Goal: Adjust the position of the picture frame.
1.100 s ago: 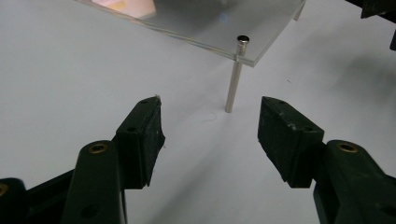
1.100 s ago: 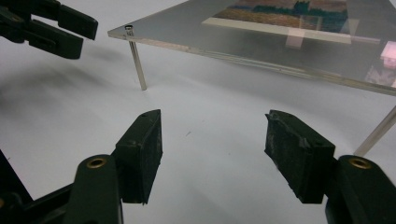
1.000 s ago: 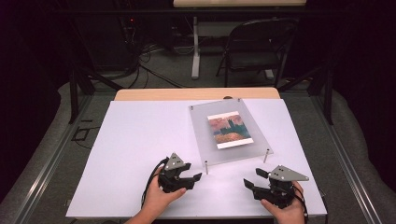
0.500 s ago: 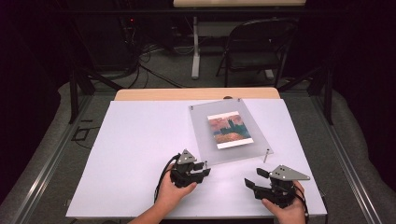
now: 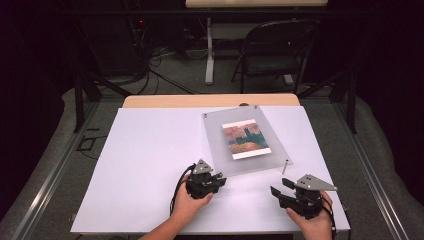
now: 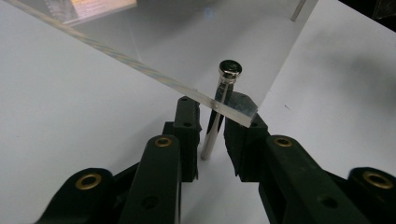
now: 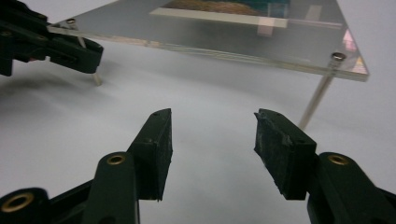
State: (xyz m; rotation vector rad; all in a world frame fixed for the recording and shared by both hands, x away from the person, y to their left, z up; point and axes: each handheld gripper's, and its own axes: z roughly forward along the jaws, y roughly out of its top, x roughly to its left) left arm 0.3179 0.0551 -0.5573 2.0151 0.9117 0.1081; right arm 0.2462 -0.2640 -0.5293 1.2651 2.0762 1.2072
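Now your left gripper (image 6: 212, 140) is closing its fingers around the metal standoff post (image 6: 215, 116) under the near corner of the clear acrylic frame (image 5: 245, 140) at centre frame; whether they are pressing it, I cannot tell. Your right gripper (image 7: 212, 140), lower right on the worktop (image 5: 145, 165), is narrowing its fingers, nothing between them.

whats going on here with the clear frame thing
A person works on a clear acrylic photo frame standing on metal posts on a white table. The left gripper has just been closing around the near-left corner post; a small gap seems to remain. The right gripper waits open, short of the near-right post.
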